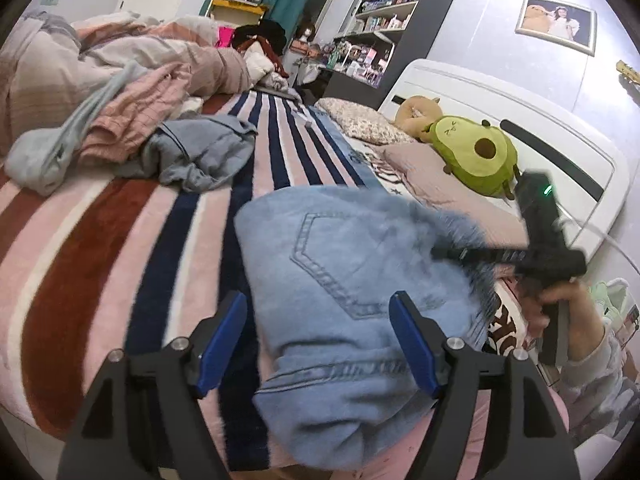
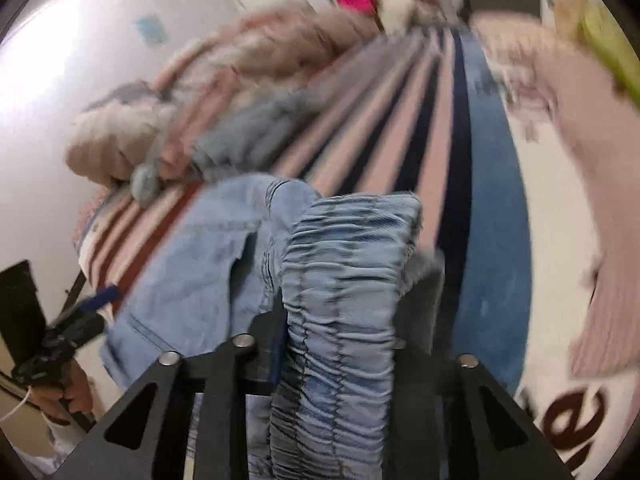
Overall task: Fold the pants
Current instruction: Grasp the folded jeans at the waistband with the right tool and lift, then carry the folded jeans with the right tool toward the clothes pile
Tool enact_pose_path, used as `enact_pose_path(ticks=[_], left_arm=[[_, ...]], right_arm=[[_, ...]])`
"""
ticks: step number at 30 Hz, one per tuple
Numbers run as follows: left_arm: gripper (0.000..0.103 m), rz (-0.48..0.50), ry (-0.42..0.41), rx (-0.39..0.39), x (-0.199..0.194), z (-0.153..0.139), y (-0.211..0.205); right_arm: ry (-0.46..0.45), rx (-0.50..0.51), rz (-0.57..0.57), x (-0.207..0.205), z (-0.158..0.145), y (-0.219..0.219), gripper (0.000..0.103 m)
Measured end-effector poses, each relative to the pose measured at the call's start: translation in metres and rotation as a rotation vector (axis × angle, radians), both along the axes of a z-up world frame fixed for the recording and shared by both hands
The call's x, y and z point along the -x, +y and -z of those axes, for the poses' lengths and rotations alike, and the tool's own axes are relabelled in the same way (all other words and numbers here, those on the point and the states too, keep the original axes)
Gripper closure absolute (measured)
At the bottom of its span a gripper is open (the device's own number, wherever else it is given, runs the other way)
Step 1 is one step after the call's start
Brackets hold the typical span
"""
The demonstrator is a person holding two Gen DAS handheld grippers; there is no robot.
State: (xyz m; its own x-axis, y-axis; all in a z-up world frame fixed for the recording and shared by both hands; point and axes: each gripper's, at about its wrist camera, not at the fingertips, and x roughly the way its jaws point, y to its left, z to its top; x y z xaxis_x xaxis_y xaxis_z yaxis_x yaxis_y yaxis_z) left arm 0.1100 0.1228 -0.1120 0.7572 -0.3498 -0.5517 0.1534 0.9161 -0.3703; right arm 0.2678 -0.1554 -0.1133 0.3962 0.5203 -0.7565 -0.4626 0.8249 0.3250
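Light blue denim pants (image 1: 344, 280) lie bunched on the striped bed cover, back pocket up. My left gripper (image 1: 320, 340) is open, its blue pads on either side of the pants' waist end, not pinching. My right gripper shows in the left wrist view (image 1: 500, 256) at the right, reaching over the pants' frayed edge. In the blurred right wrist view my right gripper (image 2: 340, 308) is shut on the pants' gathered elastic waistband (image 2: 344, 280), with cloth draped over its fingers. The left gripper shows at the lower left of that view (image 2: 92, 300).
The striped bed cover (image 1: 120, 240) spreads left and ahead. A heap of clothes and a quilt (image 1: 120, 92) lies at the back left. An avocado plush (image 1: 476, 156) and pillows sit by the white headboard (image 1: 520, 120). Shelves stand beyond the bed.
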Motion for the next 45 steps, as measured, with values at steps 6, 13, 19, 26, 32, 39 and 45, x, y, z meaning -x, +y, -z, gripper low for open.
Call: enact_pose_path(ticks=[6,13,19,26,32,39,45], left_arm=[[0.033,-0.057,0.054,-0.063,-0.005,0.006,-0.003],[0.033,-0.064,0.02,-0.085,-0.015,-0.005,-0.012],[0.038,-0.103,0.133,-0.136,-0.034,0.029,-0.018],[0.038,-0.08,0.18,-0.094,-0.033,0.039,-0.01],[0.035,0.001,0.186,0.0,-0.041,0.031,-0.018],[0.053,-0.035,0.222,-0.06,-0.052,0.041,-0.028],[0.073,-0.042,0.176,-0.064,-0.047,0.029,-0.026]], right_arm=[[-0.036,-0.026,0.024,0.005,0.01,-0.018,0.052],[-0.182,-0.012,0.047,0.017,-0.023,-0.038,0.046],[-0.082,0.002,0.06,0.008,0.021,-0.048,0.046],[0.04,-0.147,0.058,0.004,0.044,-0.069,0.04],[0.067,-0.179,-0.055,0.011,0.04,-0.057,0.039],[0.115,-0.215,-0.138,0.011,0.058,-0.041,0.044],[0.091,-0.222,-0.128,0.014,0.048,-0.042,0.066]])
